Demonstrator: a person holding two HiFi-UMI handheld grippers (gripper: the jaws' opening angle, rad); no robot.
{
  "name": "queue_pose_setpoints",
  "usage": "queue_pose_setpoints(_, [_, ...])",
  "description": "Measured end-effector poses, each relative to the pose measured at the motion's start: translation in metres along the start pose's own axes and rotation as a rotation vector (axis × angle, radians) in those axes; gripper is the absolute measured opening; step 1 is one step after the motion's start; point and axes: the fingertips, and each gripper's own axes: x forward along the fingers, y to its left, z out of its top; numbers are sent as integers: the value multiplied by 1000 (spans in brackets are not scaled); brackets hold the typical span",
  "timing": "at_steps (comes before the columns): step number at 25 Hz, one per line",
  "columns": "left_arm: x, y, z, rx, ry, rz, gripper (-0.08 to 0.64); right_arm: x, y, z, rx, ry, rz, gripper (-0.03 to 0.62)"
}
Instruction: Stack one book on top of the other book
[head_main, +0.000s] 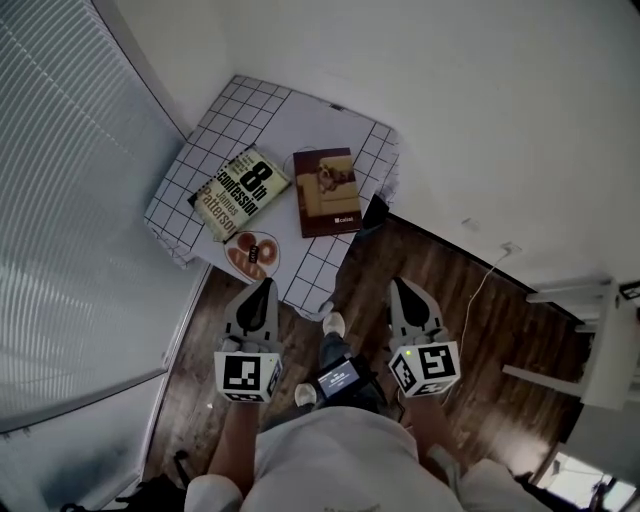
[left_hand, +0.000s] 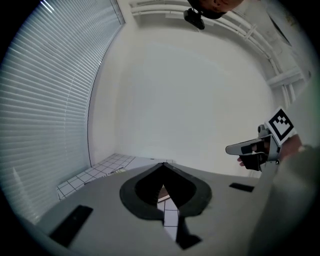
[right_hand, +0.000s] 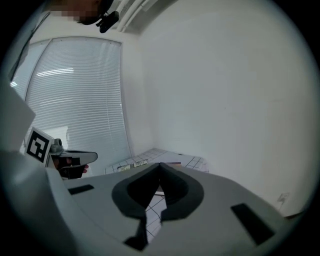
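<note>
Two books lie side by side on a small table with a white grid-patterned cloth (head_main: 260, 110). The left book (head_main: 241, 191) has a pale cover with large black lettering and lies askew. The right book (head_main: 325, 190) is dark red with a picture on its cover. My left gripper (head_main: 265, 288) and right gripper (head_main: 401, 287) hang over the wooden floor, short of the table's near edge, both shut and empty. In the left gripper view the shut jaws (left_hand: 163, 165) point at the table. The right gripper view shows the same over its shut jaws (right_hand: 160, 165).
A small plate (head_main: 254, 255) with brownish food sits at the table's near edge, in front of the left book. Window blinds (head_main: 60, 200) run along the left. A white wall stands behind the table. A cable (head_main: 480, 285) lies on the floor at right, near white furniture (head_main: 600, 350).
</note>
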Motion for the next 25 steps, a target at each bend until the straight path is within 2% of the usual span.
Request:
queue_pose_setpoints(6, [41, 7, -17, -2, 49, 6, 8, 40, -25, -8, 0, 39, 11, 3])
queue_pose_setpoints(14, [72, 14, -36, -19, 94, 18, 8, 77, -39, -25, 45, 77, 37, 3])
queue_pose_setpoints(25, [109, 24, -62, -47, 160, 31, 8, 120, -57, -48, 50, 140, 61, 3])
